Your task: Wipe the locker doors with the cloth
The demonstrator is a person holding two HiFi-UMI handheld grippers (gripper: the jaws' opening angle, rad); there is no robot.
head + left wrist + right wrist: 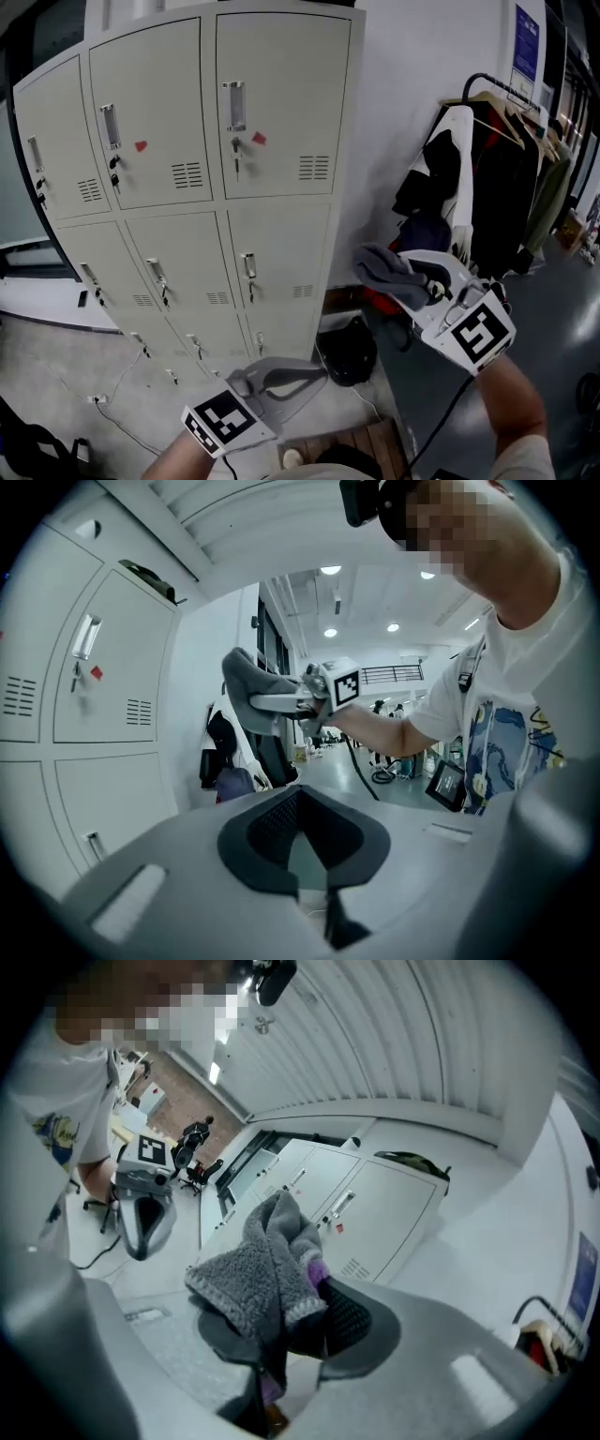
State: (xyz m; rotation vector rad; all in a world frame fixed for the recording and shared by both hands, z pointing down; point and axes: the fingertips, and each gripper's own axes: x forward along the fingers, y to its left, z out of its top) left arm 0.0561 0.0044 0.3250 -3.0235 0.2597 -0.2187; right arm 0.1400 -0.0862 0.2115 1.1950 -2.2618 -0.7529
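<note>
A bank of pale grey lockers (272, 122) fills the left and middle of the head view, each door with a handle and key; two upper doors carry red stickers. My right gripper (405, 279) is held out to the right of the lockers, apart from them, shut on a grey fluffy cloth (384, 269). In the right gripper view the cloth (258, 1274) bunches out of the jaws and the lockers (375, 1204) lie beyond. My left gripper (319, 377) hangs low in front of the bottom doors, shut and holding nothing; its fingertips (298, 794) meet.
A clothes rack with dark coats (497, 178) stands to the right against the white wall. A black bag (349, 352) lies on the floor at the lockers' right foot, a wooden board (361, 445) nearer me. A cable (103, 394) trails on the floor at left.
</note>
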